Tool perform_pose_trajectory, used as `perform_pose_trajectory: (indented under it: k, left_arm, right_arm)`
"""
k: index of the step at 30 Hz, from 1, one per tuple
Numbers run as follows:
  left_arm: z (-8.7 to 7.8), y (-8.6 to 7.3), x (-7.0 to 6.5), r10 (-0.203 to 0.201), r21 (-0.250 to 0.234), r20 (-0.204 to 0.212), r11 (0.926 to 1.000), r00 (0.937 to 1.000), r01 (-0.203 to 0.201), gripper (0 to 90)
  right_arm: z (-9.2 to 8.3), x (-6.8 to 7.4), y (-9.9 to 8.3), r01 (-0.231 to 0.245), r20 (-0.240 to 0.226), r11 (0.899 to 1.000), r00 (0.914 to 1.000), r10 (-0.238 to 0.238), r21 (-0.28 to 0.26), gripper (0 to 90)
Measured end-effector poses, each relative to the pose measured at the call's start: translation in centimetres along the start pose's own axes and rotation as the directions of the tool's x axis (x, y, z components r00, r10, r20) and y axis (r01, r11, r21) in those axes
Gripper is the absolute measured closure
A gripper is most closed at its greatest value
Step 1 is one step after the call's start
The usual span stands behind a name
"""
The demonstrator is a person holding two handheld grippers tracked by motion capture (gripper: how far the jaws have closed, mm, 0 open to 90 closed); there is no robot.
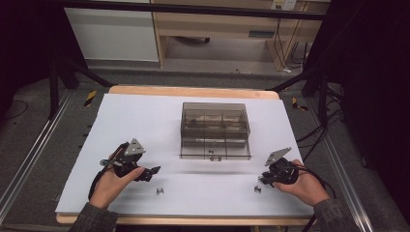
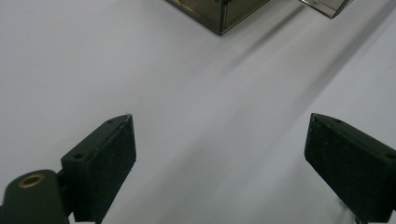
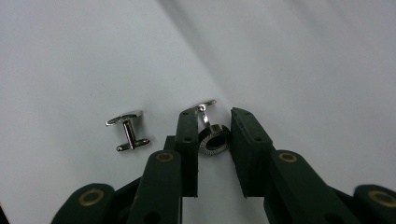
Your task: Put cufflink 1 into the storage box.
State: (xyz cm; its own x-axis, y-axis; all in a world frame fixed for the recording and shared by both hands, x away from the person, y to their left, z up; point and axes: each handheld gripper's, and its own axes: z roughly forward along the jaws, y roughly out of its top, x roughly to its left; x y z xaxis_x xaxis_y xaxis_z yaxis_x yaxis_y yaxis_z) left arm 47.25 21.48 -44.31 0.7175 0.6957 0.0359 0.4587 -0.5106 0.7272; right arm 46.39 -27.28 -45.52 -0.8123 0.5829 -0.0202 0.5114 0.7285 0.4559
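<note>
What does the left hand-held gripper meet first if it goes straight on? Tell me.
Probably the smoky clear plastic box. The left hand-held gripper stands open over bare white table, and the box's corner lies ahead along its line. Depth is unclear, so it may slide on the table first.

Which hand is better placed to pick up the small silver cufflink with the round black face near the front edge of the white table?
The right gripper: its jaws already flank that round-faced silver cufflink, probably not yet pinching it. The left gripper stands wide open over bare white tabletop.
</note>
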Motion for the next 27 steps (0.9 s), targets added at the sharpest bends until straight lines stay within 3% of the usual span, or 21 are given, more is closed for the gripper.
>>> perform_pose_trajectory:
  k: [11, 27]
  left_arm:
    - [0.1, -0.1, 0.1, -0.003, 0.003, -0.002, 1.0, 1.0, 0.003, 8.8]
    - [-0.1, -0.3, 0.4, 0.004, -0.081, -0.009, 0.9967, 0.9999, -0.005, 8.7]
  right_arm:
    - [-0.5, -0.2, -0.2, -0.023, -0.002, 0.999, 0.9997, 0.023, -0.029, 73.4]
    - [-2.7, -0.3, 1.2, -0.027, 0.029, 0.993, 0.9991, 0.031, -0.112, 73.4]
